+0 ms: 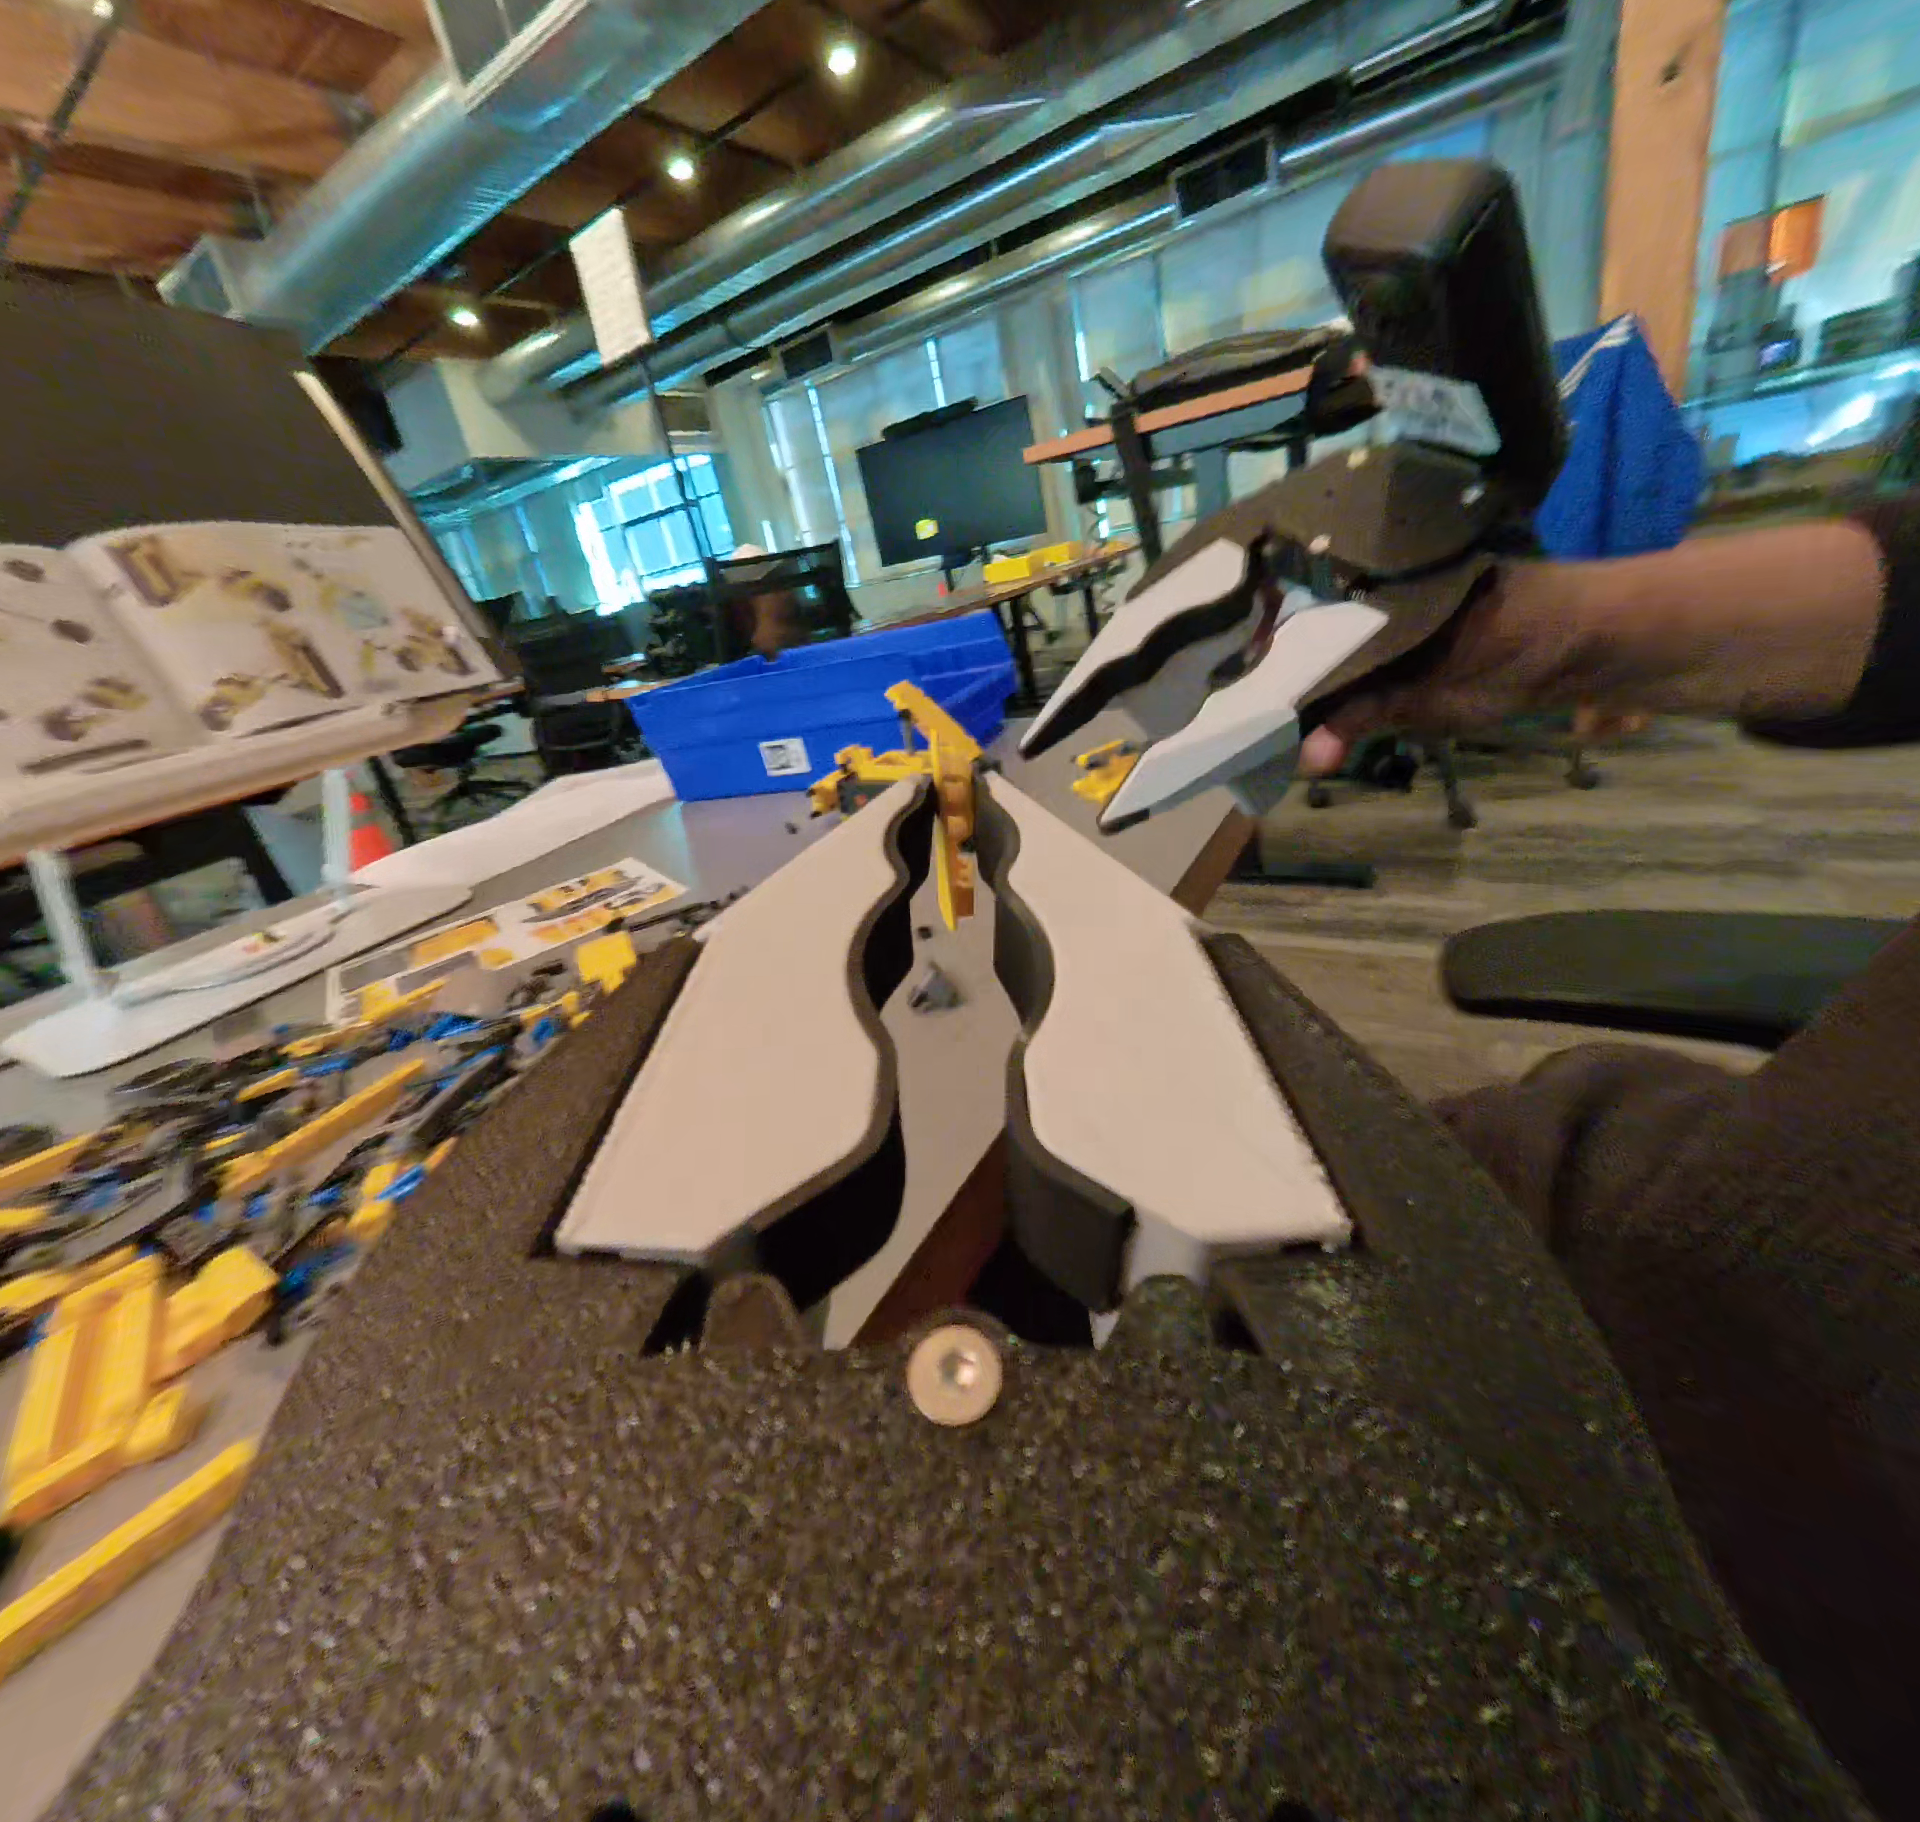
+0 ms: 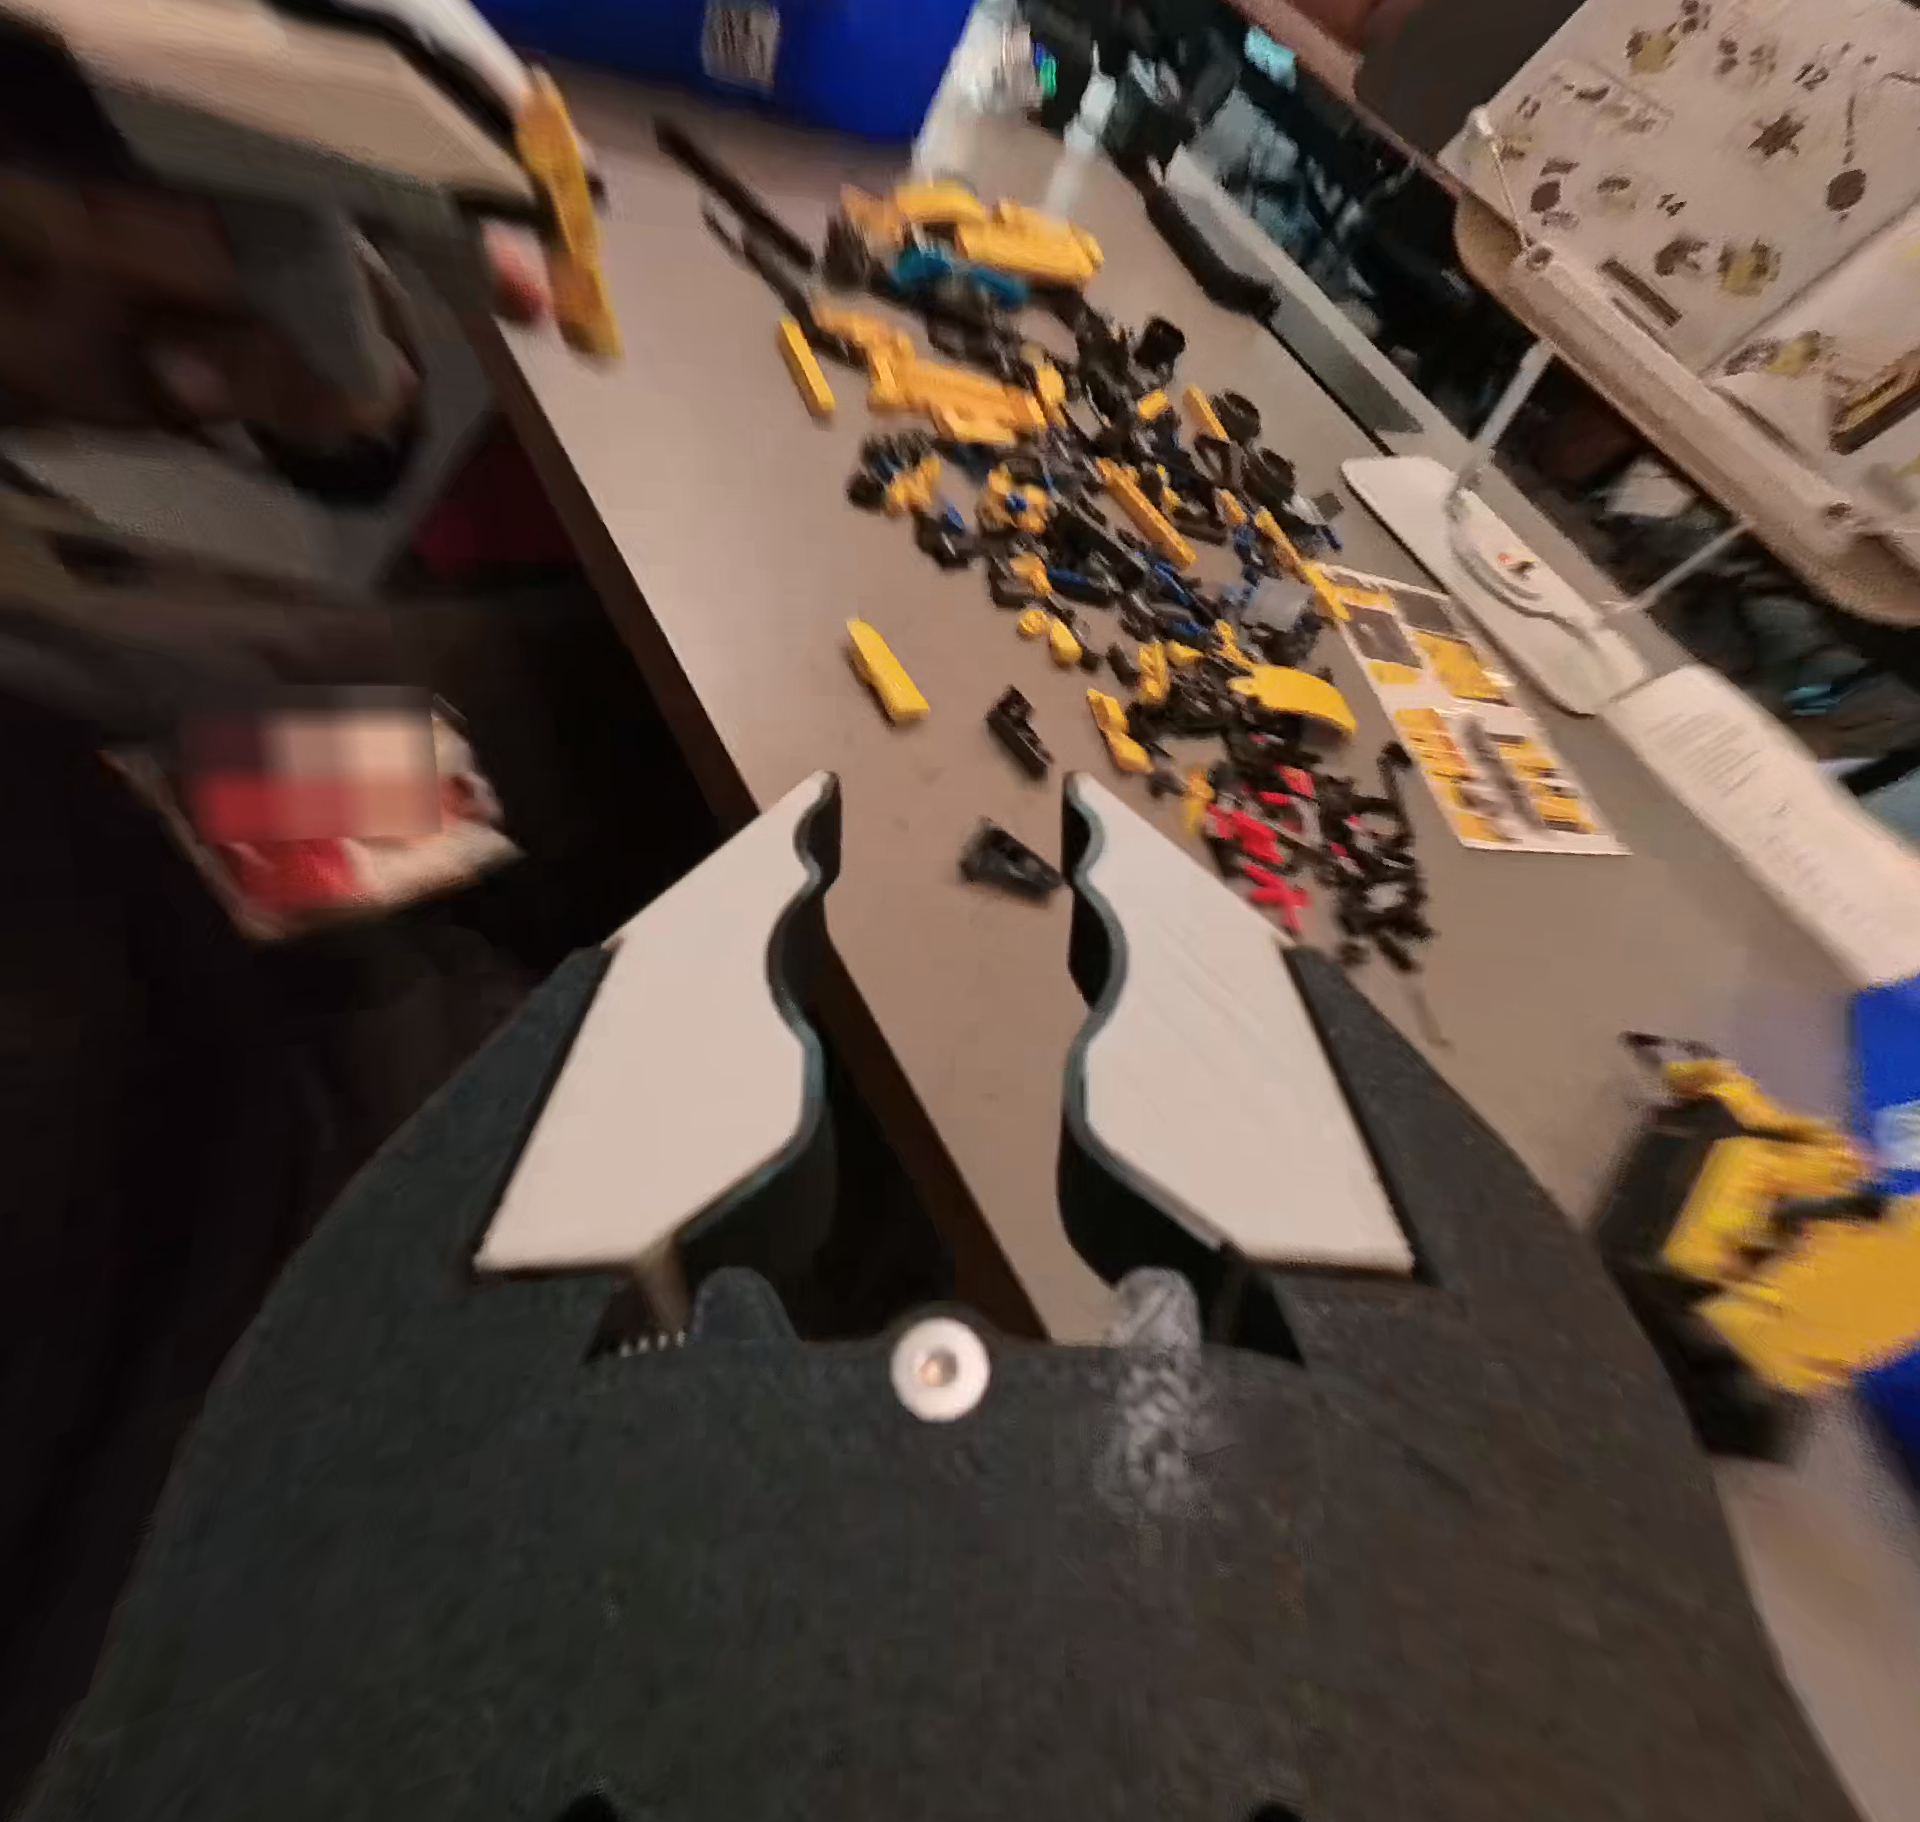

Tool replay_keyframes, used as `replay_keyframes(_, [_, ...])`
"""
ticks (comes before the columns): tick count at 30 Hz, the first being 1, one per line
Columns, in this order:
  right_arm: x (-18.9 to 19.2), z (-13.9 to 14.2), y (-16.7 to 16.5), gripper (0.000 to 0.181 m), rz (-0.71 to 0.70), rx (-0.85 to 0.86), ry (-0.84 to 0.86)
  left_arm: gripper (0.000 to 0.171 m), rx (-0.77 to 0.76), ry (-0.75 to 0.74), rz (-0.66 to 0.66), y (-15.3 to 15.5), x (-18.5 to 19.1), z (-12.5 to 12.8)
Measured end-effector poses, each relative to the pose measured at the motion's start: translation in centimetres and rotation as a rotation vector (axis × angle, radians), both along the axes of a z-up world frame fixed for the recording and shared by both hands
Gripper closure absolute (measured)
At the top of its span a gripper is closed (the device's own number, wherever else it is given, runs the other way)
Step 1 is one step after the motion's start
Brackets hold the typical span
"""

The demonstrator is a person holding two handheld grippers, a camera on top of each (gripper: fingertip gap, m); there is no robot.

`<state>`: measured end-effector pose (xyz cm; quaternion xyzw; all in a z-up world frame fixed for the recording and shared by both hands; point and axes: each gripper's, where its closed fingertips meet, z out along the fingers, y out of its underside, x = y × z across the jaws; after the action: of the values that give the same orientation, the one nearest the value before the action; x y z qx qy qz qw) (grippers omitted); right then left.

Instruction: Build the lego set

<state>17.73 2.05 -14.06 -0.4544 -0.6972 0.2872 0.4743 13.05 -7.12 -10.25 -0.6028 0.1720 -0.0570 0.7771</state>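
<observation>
My left gripper (image 1: pixel 951 790) is shut on a long yellow toy-brick beam (image 1: pixel 951 868), which stands up between its tips above the grey table (image 1: pixel 644 837). A small grey piece (image 1: pixel 932 988) lies on the table under the fingers. My right gripper (image 2: pixel 951 785) is open and empty over the table's near edge. In the left wrist view it (image 1: pixel 1070 785) hovers to the right, held by a hand. The right wrist view is blurred and shows the left gripper (image 2: pixel 520 162) at upper left with the yellow beam (image 2: pixel 566 214).
A pile of yellow, black, blue and red pieces (image 2: pixel 1122 546) covers the table's middle. A partly built yellow model (image 2: pixel 1766 1242) stands by a blue bin (image 1: pixel 831 723). An open booklet on a stand (image 1: pixel 229 629) and a sticker sheet (image 2: pixel 1455 712) lie beyond. A chair armrest (image 1: pixel 1662 962) is to the right. One gripper's finger ends stand about 11 cm off the other's.
</observation>
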Motion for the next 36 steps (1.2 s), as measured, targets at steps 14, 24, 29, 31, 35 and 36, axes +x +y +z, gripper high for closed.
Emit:
replay_keyframes(14, [-3.0, 6.4, 2.1, 0.181, -0.215, -0.089, 0.657, 0.165, -0.145, -0.303, -0.136, 2.0, 1.5, -2.7])
replay_keyframes(24, [-11.9, 10.4, -1.6, 0.1, 0.096, -0.536, 0.565, 0.165, -0.214, -0.429, -0.242, 3.9, 2.0, -4.3])
replay_keyframes(29, [-8.4, 17.3, 2.8, 0.181, -0.057, -0.26, 1.042, 0.165, -0.193, -0.495, -0.336, 3.6, 1.7, -3.8])
replay_keyframes(31, [-7.7, 19.1, 3.8, 0.181, -0.112, -0.202, 1.113, 0.165, -0.193, -0.515, -0.364, 3.5, 1.7, -3.8])
replay_keyframes(35, [-7.9, 23.1, 4.5, 0.181, 0.149, -0.588, 1.076, 0.165, -0.19, -0.524, -0.394, 3.3, 2.0, -3.8])
replay_keyframes(36, [-8.3, 23.0, 5.7, 0.181, 0.094, -0.545, 1.046, 0.165, -0.192, -0.515, -0.392, 3.3, 2.0, -3.9])
